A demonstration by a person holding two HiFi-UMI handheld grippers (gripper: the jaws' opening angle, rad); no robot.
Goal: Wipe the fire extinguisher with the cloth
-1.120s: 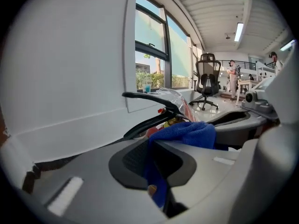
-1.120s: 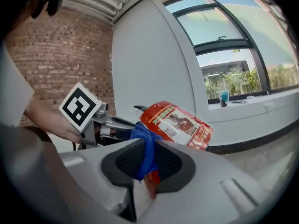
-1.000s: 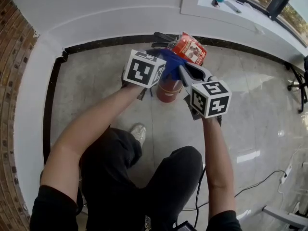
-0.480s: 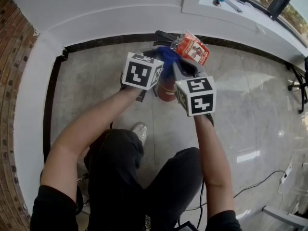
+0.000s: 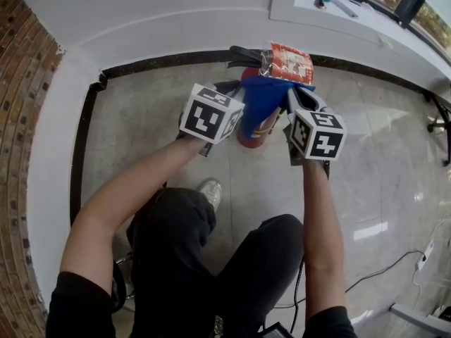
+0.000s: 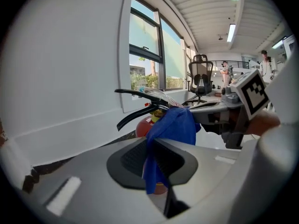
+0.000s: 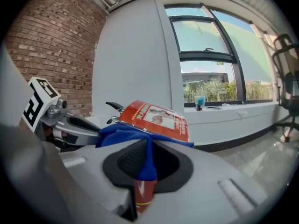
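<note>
Head view: cloth (image 5: 266,97) atop extinguisher (image 5: 246,138), pinched by left tongs (image 6: 155,146) (just widening) and right tongs (image 7: 148,148) (narrowing).

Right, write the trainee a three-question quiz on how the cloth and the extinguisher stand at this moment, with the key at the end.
1. True or false: the fire extinguisher lies on its side.
2. Where is the blue cloth? A) folded in a bucket B) draped over the extinguisher's top C) spread on a table
3. Fill in: the cloth runs between the jaws of ___ gripper(s).
Key: 1 false, it stands upright. 2 B. 3 both. The left gripper, whose jaws have just been opening, and the right gripper, whose jaws have just been closing, each pinch the cloth.
</note>
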